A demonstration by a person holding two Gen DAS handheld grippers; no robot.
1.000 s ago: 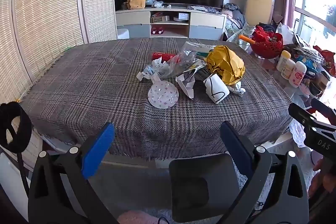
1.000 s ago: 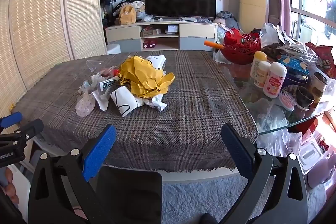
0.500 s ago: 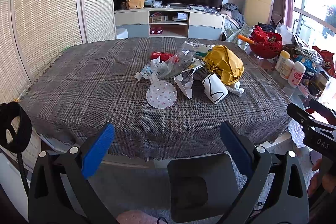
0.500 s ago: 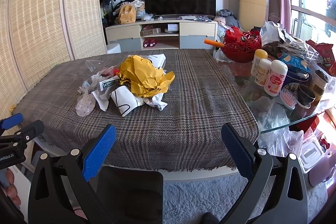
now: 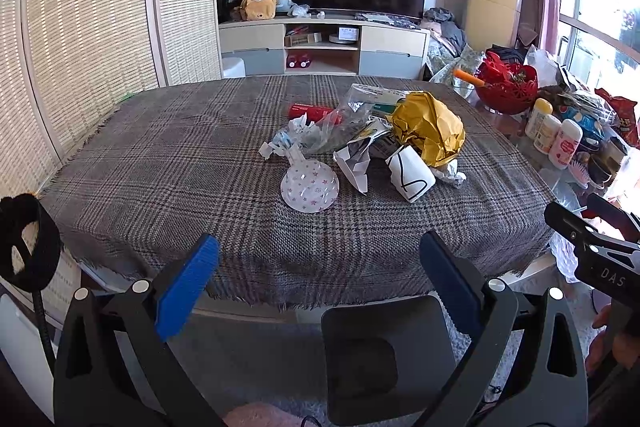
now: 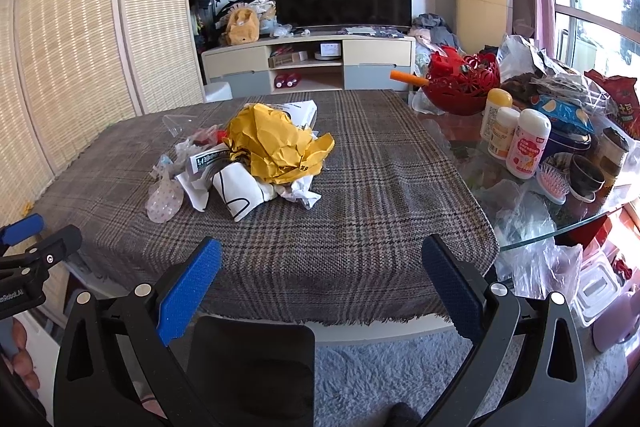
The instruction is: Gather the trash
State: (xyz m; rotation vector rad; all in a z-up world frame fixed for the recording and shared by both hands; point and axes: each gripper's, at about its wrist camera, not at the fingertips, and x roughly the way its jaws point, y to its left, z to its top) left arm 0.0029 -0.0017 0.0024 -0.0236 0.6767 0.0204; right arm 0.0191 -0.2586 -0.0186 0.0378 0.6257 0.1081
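A trash pile lies mid-table on the plaid cloth [image 5: 160,167]: crumpled yellow paper [image 5: 430,129], a white paper cup with black lines [image 5: 410,173], folded white paper [image 5: 356,165], a clear star-dotted plastic bag [image 5: 310,183], a red tube [image 5: 310,111] and clear wrappers. The right wrist view shows the same yellow paper [image 6: 276,145] and cup [image 6: 238,193]. My left gripper [image 5: 320,259] is open and empty, short of the table's near edge. My right gripper [image 6: 320,263] is open and empty over the near edge, right of the pile.
A black chair [image 5: 384,355] stands under the near table edge. The table's right end holds a red basket [image 6: 462,83], bottles [image 6: 524,143], snack bags, bowls and a pink brush. A TV unit [image 6: 312,61] stands behind.
Both grippers have crept slightly toward the table. Nothing on the table has moved and both stay open.
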